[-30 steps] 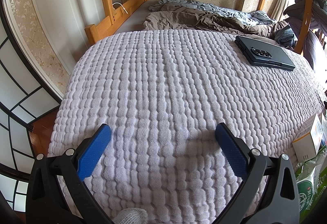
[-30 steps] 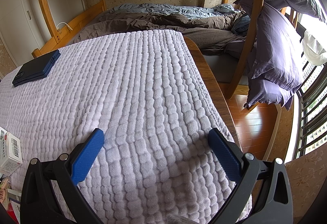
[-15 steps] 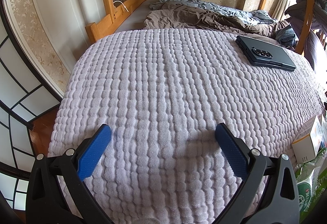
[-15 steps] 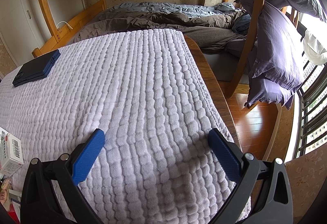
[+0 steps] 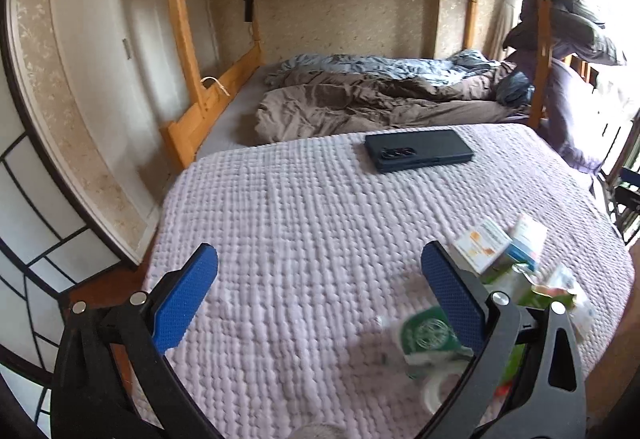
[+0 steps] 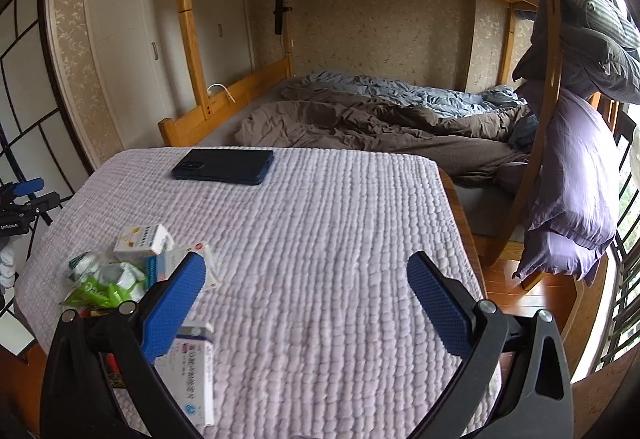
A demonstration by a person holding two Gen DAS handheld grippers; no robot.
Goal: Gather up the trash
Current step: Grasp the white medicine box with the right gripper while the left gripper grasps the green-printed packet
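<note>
Both of my claws hang above a surface covered with a pale lilac quilted cloth (image 6: 320,259). My left claw (image 5: 318,295) is spread wide with nothing between its blue pads. My right claw (image 6: 306,303) is equally wide and empty.

The trash sits in a loose pile on the near part of the cloth, at the right in the left wrist view and at the left in the right wrist view. Nearest my right claw lies a white medicine box (image 6: 194,371), its long axis running near to far; it carries printed characters and a round blue logo, too small for me to read. Partly behind the left claw's right finger is a crumpled white wrapper with a round green emblem (image 5: 428,333), blurred. Beyond that are crushed green and white packaging (image 6: 106,285), a white carton with orange print (image 6: 142,239) and a white and blue box (image 5: 526,245), each lying at a different angle.

Farther off, well apart from the pile, a dark blue folded phone (image 6: 224,166) lies flat, long axis running left to right.

Behind the surface stands a wooden bunk bed (image 6: 188,35) with rumpled brown and blue bedding (image 6: 380,119). Lilac cloth (image 6: 572,175) hangs from its right post.
</note>
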